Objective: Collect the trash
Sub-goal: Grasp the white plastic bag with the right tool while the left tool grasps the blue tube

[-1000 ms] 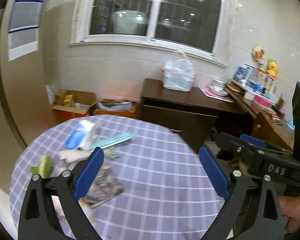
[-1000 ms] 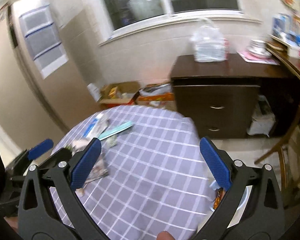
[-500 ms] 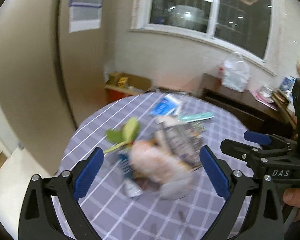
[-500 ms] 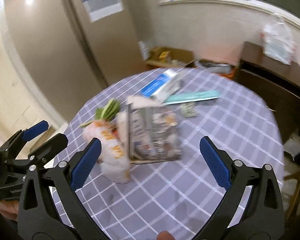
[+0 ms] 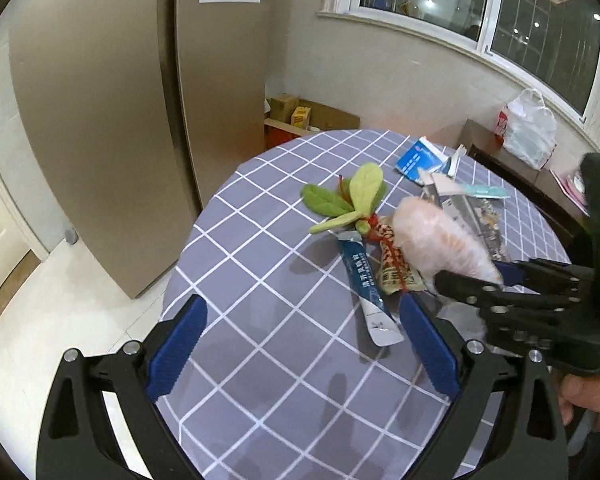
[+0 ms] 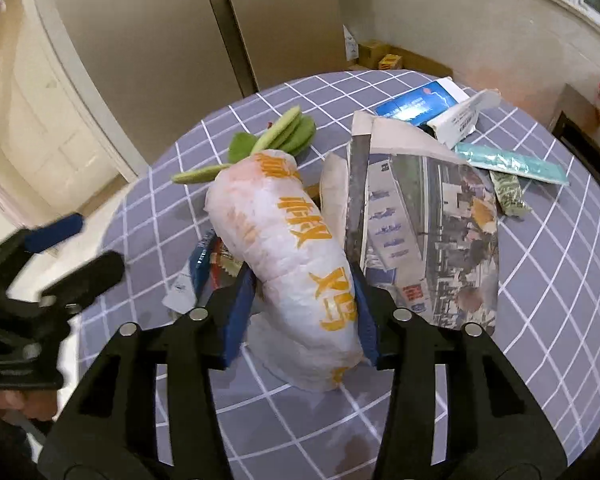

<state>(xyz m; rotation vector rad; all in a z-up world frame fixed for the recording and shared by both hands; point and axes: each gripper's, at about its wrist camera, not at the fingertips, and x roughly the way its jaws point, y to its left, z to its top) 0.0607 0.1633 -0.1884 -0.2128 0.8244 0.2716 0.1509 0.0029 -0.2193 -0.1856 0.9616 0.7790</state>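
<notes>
My right gripper (image 6: 300,312) is closing around the plush carrot (image 6: 292,256), pads seemingly touching it; my left gripper (image 5: 300,352) hangs open over the checked table (image 5: 260,280).

Round desk (image 5: 268,280) covered by grey cloth with white grid. Tall beige cabinet doors (image 5: 112,120) stand far left; open cardboard boxes (image 5: 300,116) on floor against far wall. Window (image 5: 480,4) above far wall, dark outside; white plastic bag (image 5: 528,132) on brown sideboard (image 5: 480,140), far right.
</notes>
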